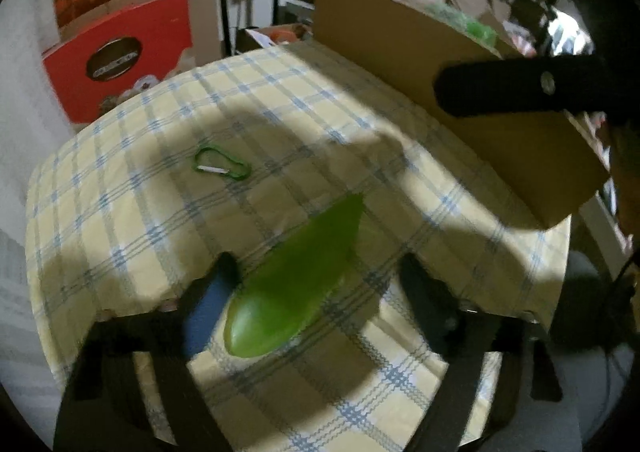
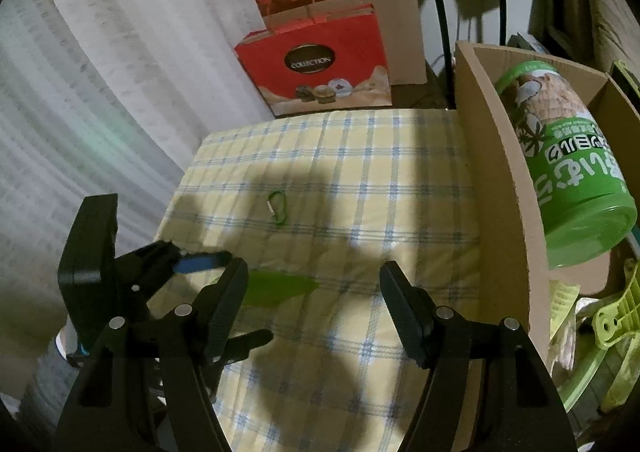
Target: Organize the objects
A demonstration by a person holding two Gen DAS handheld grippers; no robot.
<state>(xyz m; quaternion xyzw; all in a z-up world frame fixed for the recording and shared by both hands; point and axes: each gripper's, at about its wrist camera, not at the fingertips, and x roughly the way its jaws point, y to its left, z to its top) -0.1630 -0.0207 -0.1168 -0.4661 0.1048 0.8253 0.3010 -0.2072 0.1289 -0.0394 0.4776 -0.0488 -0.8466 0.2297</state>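
A flat green leaf-shaped piece (image 1: 294,284) lies between my left gripper's (image 1: 320,272) wide-open fingers; its left edge looks close to the blue-padded finger (image 1: 208,308), contact unclear. It also shows in the right wrist view (image 2: 280,286). A green carabiner (image 1: 222,165) lies on the checked cloth farther off, also seen in the right wrist view (image 2: 278,207). My right gripper (image 2: 314,284) is open and empty above the cloth. The left gripper (image 2: 168,264) sits at its lower left.
A cardboard box (image 2: 508,180) at the right holds a green canister (image 2: 576,172) and light-green plastic items (image 2: 616,324). Its wall (image 1: 440,64) rises at the table's right. A red gift bag (image 2: 320,64) and more boxes stand behind the table. A curtain hangs left.
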